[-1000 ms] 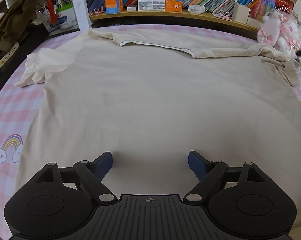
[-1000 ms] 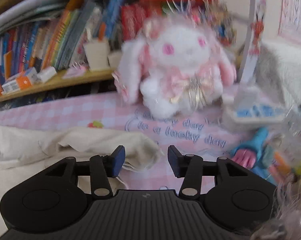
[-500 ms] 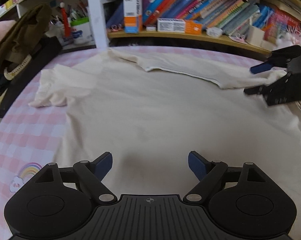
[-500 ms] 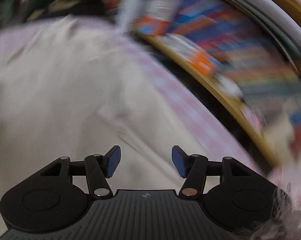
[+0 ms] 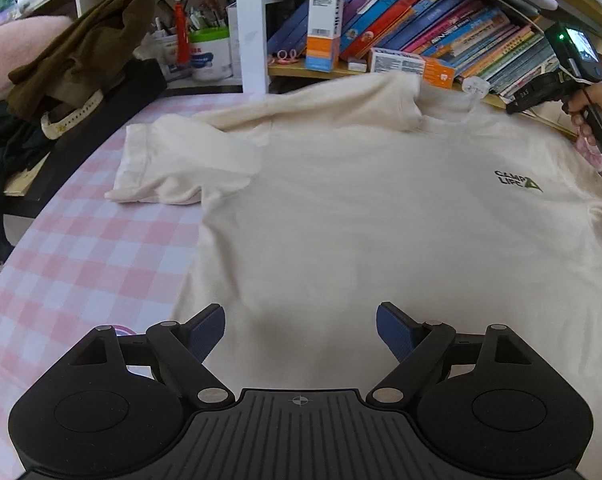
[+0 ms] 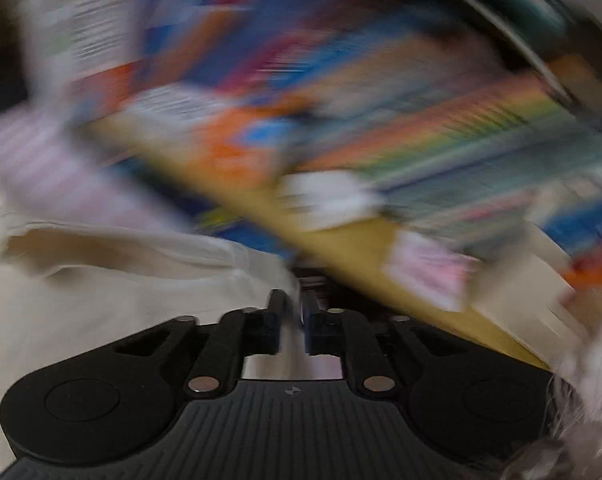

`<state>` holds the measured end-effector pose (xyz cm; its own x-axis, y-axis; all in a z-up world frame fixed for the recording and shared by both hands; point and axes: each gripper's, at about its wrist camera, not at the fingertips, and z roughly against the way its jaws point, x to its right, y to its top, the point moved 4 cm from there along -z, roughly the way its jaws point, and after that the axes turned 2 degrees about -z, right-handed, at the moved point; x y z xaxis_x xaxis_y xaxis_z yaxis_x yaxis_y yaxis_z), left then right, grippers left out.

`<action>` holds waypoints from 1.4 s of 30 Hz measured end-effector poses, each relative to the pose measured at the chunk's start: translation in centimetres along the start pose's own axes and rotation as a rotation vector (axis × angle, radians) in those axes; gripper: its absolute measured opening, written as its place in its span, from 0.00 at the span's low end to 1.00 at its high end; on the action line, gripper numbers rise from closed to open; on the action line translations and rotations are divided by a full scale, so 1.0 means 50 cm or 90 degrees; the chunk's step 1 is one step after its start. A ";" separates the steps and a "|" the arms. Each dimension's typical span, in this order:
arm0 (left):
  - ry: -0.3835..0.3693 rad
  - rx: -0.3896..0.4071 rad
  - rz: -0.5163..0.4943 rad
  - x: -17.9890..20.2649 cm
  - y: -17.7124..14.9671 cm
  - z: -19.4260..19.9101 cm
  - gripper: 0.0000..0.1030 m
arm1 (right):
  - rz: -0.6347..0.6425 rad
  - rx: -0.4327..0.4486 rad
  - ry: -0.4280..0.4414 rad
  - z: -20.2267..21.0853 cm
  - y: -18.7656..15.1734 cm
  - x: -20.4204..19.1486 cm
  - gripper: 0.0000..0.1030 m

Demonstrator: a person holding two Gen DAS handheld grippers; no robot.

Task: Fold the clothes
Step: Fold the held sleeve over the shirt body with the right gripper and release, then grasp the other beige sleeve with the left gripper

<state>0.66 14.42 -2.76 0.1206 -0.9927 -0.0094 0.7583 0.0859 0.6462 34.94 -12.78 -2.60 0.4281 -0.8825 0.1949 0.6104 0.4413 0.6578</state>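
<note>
A cream T-shirt point(image 5: 341, 208) lies spread on the pink checked tablecloth point(image 5: 81, 264), front up, with a small dark and green chest logo point(image 5: 517, 180). One sleeve point(image 5: 169, 168) lies out to the left. My left gripper point(image 5: 301, 328) hovers open over the shirt's lower part with nothing between its fingers. In the left wrist view my right gripper point(image 5: 541, 92) is at the far right by the shirt's upper edge, held by a hand point(image 5: 593, 108). The right wrist view is badly blurred. There the right gripper point(image 6: 293, 312) looks shut on a fold of the T-shirt point(image 6: 101, 312).
A shelf of books and boxes point(image 5: 421, 28) runs along the far edge of the table. A brown garment point(image 5: 81, 60) lies heaped on a dark chair at the far left. A tub of pens point(image 5: 209, 52) stands behind it.
The shirt's folded-over upper part has been opened out and the logo now shows. My right gripper went from open to shut on cloth and is swinging fast. My left gripper stayed open.
</note>
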 end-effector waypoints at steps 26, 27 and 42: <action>-0.042 0.029 0.544 -0.328 0.100 -0.186 0.55 | -0.340 -0.068 -0.057 0.318 -0.441 0.096 0.38; -0.033 0.038 0.571 -0.340 0.102 -0.190 0.52 | -0.345 -0.070 -0.056 0.322 -0.449 0.082 0.38; -0.031 -0.008 0.592 -0.353 0.042 -0.149 0.23 | -0.370 -0.102 -0.069 0.329 -0.491 0.028 0.38</action>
<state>4.89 32.77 -6.93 0.6561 -0.5272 0.5400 0.3780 0.8489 0.3694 9.58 -27.53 -6.52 -0.0699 -0.9940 -0.0835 0.8202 -0.1050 0.5623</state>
